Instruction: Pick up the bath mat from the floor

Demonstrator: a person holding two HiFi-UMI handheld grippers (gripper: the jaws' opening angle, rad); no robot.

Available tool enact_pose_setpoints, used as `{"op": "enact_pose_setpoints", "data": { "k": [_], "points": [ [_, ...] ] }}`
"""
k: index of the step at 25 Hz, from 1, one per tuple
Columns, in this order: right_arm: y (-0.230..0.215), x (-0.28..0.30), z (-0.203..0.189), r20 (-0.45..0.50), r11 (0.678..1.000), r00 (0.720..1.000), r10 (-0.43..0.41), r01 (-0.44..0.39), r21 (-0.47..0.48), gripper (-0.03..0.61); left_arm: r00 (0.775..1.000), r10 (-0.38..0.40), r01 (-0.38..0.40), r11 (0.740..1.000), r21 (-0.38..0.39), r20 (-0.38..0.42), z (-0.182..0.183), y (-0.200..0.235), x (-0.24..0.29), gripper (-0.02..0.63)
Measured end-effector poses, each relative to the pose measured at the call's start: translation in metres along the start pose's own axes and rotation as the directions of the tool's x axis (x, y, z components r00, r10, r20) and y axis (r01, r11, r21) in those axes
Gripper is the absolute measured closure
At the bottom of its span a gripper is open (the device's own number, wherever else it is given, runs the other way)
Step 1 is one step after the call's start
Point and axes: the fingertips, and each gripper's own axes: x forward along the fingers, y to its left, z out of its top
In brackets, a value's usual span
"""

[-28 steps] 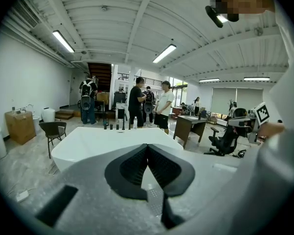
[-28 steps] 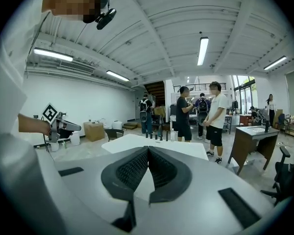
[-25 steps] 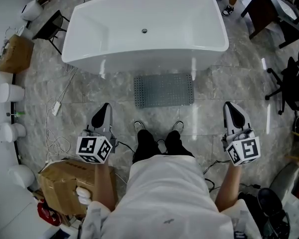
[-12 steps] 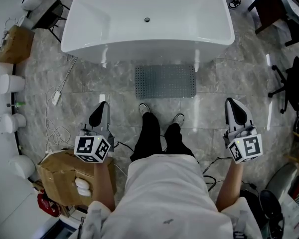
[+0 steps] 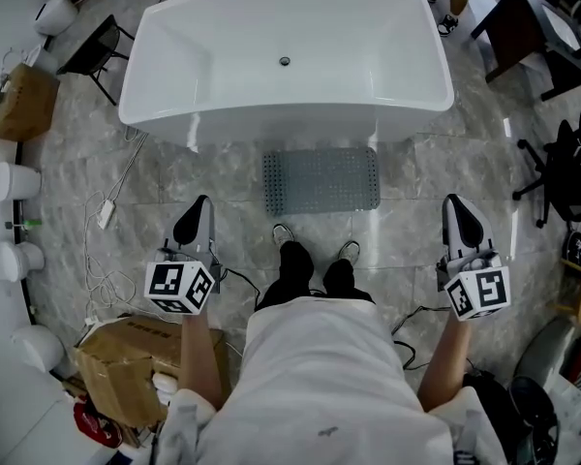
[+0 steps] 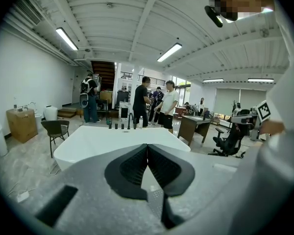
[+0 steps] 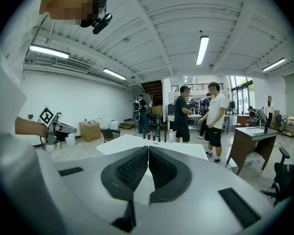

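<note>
The left gripper (image 5: 199, 209) has its jaws pressed together with nothing between them. The right gripper (image 5: 456, 204) is the same, pads meeting and empty. Both point forward at the person's sides, well above the floor.

Between the two, a little ahead of their tips, lies the bath mat (image 5: 321, 180). It is a grey rectangle lying flat on the marbled tile floor (image 5: 407, 231), with its far long edge just beside the foot of the white bathtub (image 5: 271, 124). The person's shoes (image 5: 284, 233) stand between the grippers, just short of the mat's near edge. Behind the left gripper sits a cardboard box (image 5: 116, 361), and out beyond the right gripper is a black office chair (image 5: 562, 168).

The mat looks studded or perforated and is likely rubbery. It should be light and limp, apt to droop and fold once lifted, and it may cling to the tile. The near corners seem the best hold, one gripper at each. The jaws must first open and work a pad under a thin lip lying flush with the floor.
</note>
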Motion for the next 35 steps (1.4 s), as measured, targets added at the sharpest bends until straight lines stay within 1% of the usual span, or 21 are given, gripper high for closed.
{"op": "enact_pose_setpoints", "data": {
  "k": [5,10,12,15,19,22,25,31,35],
  "points": [
    [0.011,0.024,0.009,-0.018,0.997,0.997,-0.076,0.076,0.012,0.571,1.0,-0.026,0.026,1.0,-0.007,0.002,0.006,0.039,0.015,0.601],
    [0.025,0.045,0.015,-0.037,0.993,0.992,-0.118,0.118,-0.004,0.571,0.998,-0.059,0.059,0.998,-0.018,-0.012,0.0,0.071,0.032,0.601],
    [0.032,0.054,0.016,-0.044,0.992,0.991,-0.124,0.124,-0.008,0.571,0.997,-0.079,0.079,0.996,-0.041,-0.019,-0.002,0.081,0.04,0.601],
    [0.043,0.062,0.016,-0.051,0.991,0.99,-0.132,0.132,-0.005,0.571,0.993,-0.12,0.117,0.988,-0.101,-0.019,-0.004,0.088,0.052,0.601],
    [0.049,0.066,0.011,-0.065,0.99,0.988,-0.142,0.141,-0.009,0.571,0.987,-0.158,0.155,0.984,-0.087,-0.037,-0.011,0.085,0.067,0.601],
    [0.041,0.068,0.002,-0.089,0.992,0.988,-0.129,0.129,-0.004,0.571,0.985,-0.162,0.157,0.984,-0.09,-0.053,-0.014,0.08,0.074,0.601],
    [0.029,0.072,-0.003,-0.102,0.995,0.99,-0.101,0.101,0.001,0.571,0.986,-0.157,0.149,0.982,-0.116,-0.061,-0.015,0.071,0.077,0.601],
    [0.005,0.086,-0.021,-0.132,0.999,0.991,-0.033,0.034,0.007,0.571,0.991,-0.094,0.081,0.987,-0.142,-0.09,-0.026,0.056,0.082,0.601],
    [-0.019,0.098,-0.051,-0.176,1.0,0.984,-0.007,0.01,0.013,0.571,0.992,-0.075,0.055,0.982,-0.181,-0.105,-0.035,0.041,0.09,0.601]
  ]
}}
